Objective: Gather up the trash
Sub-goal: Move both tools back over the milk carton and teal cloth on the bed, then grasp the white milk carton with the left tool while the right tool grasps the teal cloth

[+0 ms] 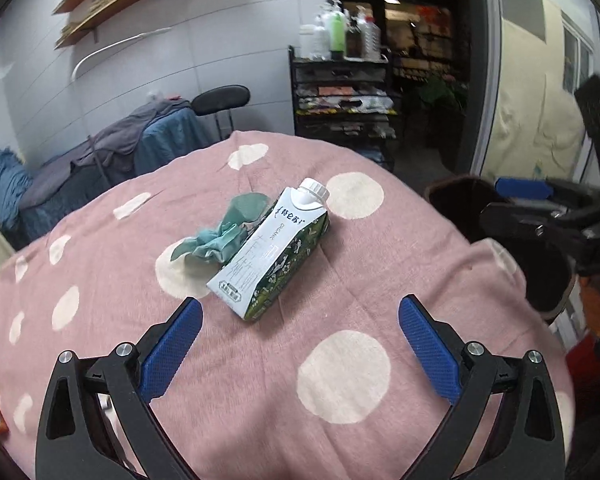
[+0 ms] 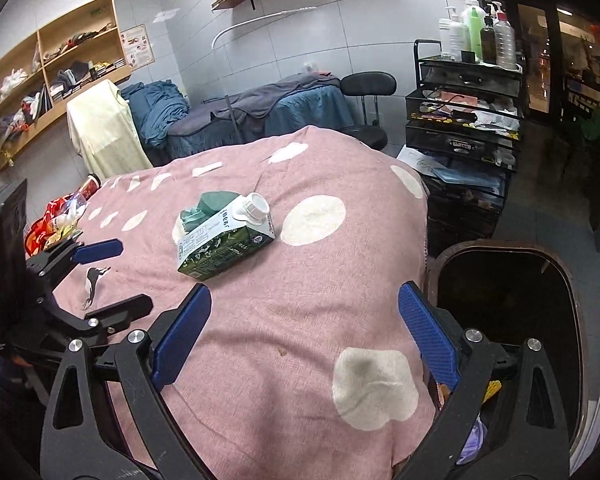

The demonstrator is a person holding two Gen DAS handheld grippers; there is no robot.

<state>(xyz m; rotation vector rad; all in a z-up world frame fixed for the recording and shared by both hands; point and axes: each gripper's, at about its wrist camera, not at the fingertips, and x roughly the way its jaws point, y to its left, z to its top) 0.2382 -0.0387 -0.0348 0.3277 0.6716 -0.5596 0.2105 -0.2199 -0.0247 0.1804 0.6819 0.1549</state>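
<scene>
You are over a bed or table draped in a soft pink blanket (image 1: 260, 380) with a woven, slightly fuzzy texture and large cream polka dots. At its right edge, below the surface, stands a dark trash bin (image 2: 508, 312) with a rounded rectangular mouth and a brownish rim; some paper-like scraps show inside near your right tool.

In the middle of the blanket lies a milk carton (image 1: 274, 252) on its side, a glossy wedge-shaped box, white on top with dark green printed panels and a ribbed white screw cap pointing to the far right. Touching its left side is a crumpled teal glove (image 1: 224, 230), thin and rubbery, bunched into folds.

Your left gripper (image 1: 300, 328) hovers just near of the carton, its blue, finely ribbed pads spread wide and holding nothing. Your right gripper (image 2: 304, 328) is likewise wide open and empty, with the carton a little farther off, and its right pad hangs over the bin's edge.
</scene>
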